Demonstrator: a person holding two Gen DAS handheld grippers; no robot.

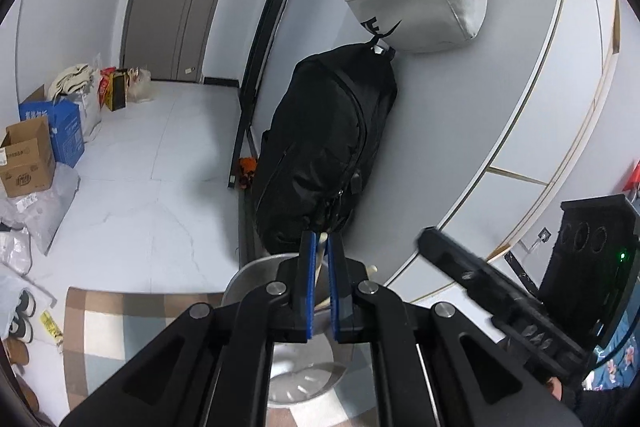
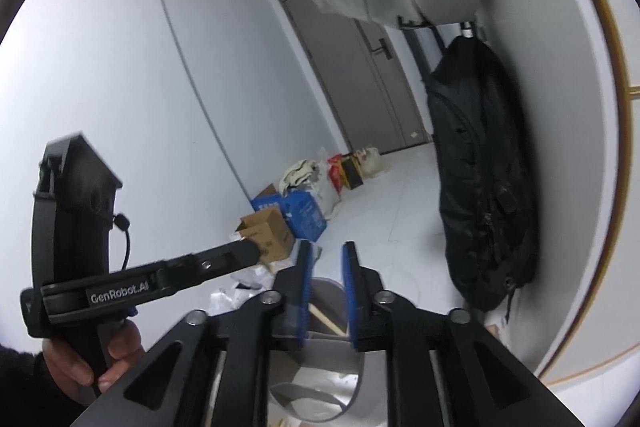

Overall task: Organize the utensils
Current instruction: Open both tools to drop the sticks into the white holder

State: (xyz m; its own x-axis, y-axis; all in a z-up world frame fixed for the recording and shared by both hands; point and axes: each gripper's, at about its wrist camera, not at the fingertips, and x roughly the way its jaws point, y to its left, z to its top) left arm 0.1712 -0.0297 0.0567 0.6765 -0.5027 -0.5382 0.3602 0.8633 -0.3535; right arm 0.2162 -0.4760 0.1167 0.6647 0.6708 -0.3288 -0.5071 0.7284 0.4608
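Chopsticks [image 1: 322, 259] sit clamped between the closed pads of the left gripper [image 1: 320, 247], slanting down into the grey utensil holder [image 1: 256, 271] directly beneath it; if that gripper twists, the thin sticks could pivot or slip and catch the holder's rim; right gripper [image 2: 326, 267] stands with jaws apart and nothing between them, above the same holder [image 2: 320, 379], a wooden stick [image 2: 326, 319] showing below its pads; both grippers crowd one small opening, so a knock between them is the likely fault; black backpack [image 1: 324, 147] hangs just ahead, leaving little room forward; leftward, over the floor, the space looks free.
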